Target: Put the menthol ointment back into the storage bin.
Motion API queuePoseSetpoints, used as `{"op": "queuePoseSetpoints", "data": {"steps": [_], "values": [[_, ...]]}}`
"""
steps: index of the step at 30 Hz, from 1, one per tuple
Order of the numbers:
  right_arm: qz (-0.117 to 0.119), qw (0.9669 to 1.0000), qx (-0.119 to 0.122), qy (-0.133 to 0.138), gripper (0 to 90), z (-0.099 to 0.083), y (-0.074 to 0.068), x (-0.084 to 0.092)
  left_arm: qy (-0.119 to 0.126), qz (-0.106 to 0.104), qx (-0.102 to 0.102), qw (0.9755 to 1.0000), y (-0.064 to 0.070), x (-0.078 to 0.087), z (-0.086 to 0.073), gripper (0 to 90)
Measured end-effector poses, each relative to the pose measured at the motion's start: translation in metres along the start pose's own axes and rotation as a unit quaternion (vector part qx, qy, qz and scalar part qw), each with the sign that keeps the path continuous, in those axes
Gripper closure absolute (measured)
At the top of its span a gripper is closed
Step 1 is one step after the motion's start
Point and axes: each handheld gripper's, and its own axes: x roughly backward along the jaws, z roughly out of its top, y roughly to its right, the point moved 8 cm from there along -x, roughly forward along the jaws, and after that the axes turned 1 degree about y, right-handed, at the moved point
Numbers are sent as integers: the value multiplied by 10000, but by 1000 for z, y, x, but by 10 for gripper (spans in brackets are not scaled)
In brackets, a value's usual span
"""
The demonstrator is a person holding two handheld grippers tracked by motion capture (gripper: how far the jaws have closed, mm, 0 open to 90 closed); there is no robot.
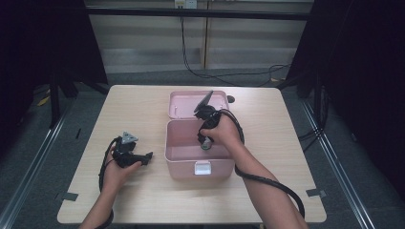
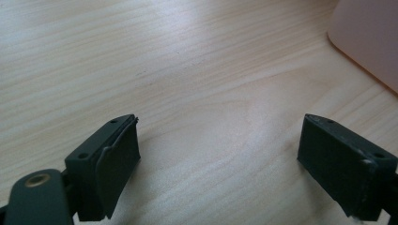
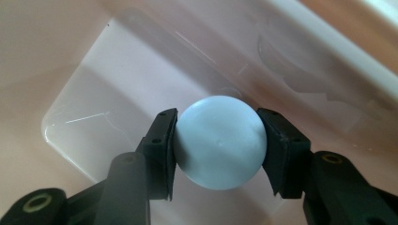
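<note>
One pale blue ball [image 3: 219, 141] sits clamped in the right claw [image 3: 218, 145] inside one pink box [image 1: 177, 151].

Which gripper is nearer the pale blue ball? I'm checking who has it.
Right. The right gripper clamps the ball inside the pink box; the left gripper rests on the table beside the box.

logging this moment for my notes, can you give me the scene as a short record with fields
surface: light wooden table
container: pink box, open, its lid laid back behind it
held thing: pale blue ball
right gripper: shut on the ball, one pad on each side, lowered inside the box
left gripper: jaws wide apart, nothing between them, low over bare table left of the box
ball and box floor: contact cannot be told
latch: white clasp on the box's near wall
</note>
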Motion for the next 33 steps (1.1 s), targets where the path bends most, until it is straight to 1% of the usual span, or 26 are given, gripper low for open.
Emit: {"op": "queuePoseSetpoints", "data": {"steps": [4, 13, 18, 21, 33], "values": [[-15, 10000, 31, -23, 503, 0, -1, -5, 3, -11, -4, 10000, 0, 0, 0, 120], [-65, 10000, -5, -37, 503, 1, 0, -9, 1, -16, -7, 10000, 0, 0, 0, 117], [-39, 10000, -66, -1, 503, 2, 0, -11, 3, -16, -8, 10000, 0, 0, 0, 117], [-56, 9999, -82, -31, 503, 1, 0, -12, 3, -16, -9, 10000, 0, 0, 0, 116], [-56, 9999, -83, -75, 502, -1, -1, -20, 3, -30, -3, 10000, 1, -1, 0, 112]]}}
